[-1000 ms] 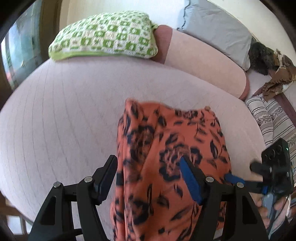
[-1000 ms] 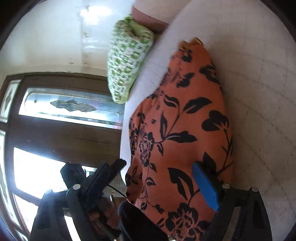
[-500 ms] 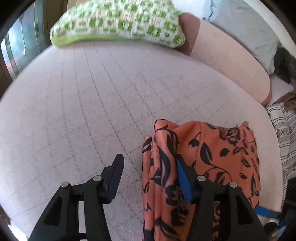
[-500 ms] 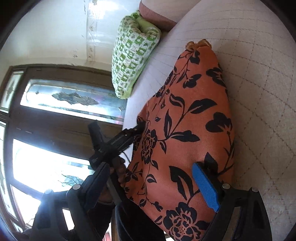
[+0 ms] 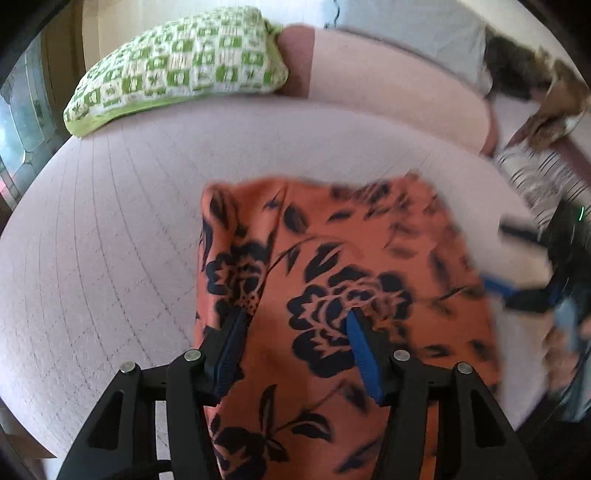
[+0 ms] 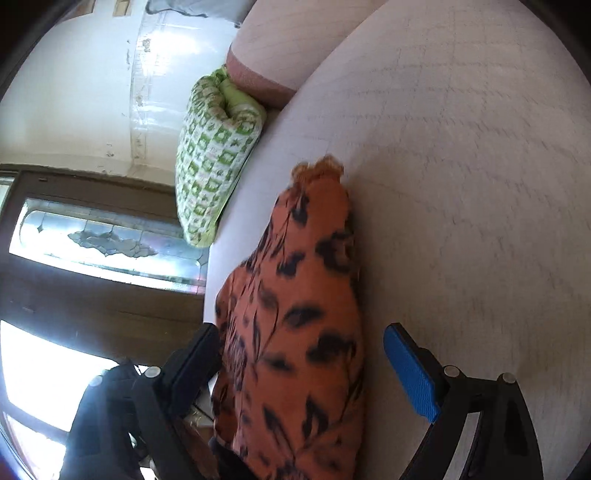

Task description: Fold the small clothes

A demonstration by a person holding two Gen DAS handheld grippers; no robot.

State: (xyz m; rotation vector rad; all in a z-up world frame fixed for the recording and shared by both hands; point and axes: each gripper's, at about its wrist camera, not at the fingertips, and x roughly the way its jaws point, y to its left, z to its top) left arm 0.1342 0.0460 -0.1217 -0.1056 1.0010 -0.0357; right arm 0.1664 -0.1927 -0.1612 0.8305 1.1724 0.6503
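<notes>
An orange garment with a dark floral print (image 5: pixel 343 280) lies on the pale pink quilted bed (image 5: pixel 110 229). In the left wrist view my left gripper (image 5: pixel 295 325) is open, its fingers spread over the garment's near part with cloth between them. In the right wrist view the garment (image 6: pixel 306 332) runs between the open jaws of my right gripper (image 6: pixel 299 354); the blue pad (image 6: pixel 410 373) stands apart from the cloth. The right gripper also shows blurred at the right edge of the left wrist view (image 5: pixel 524 266).
A green and white checked pillow (image 5: pixel 177 66) lies at the bed's far left. A pink bolster (image 5: pixel 388 85), a grey pillow (image 5: pixel 406 29) and striped cloth (image 5: pixel 535 177) sit at the far right. A wooden door with glass panes (image 6: pixel 92 240) stands beyond the bed's edge.
My left gripper has moved right over the garment, so cloth now lies between its fingers. The garment looks spread wider. My right gripper has shifted, and the cloth no longer touches its blue pad.
</notes>
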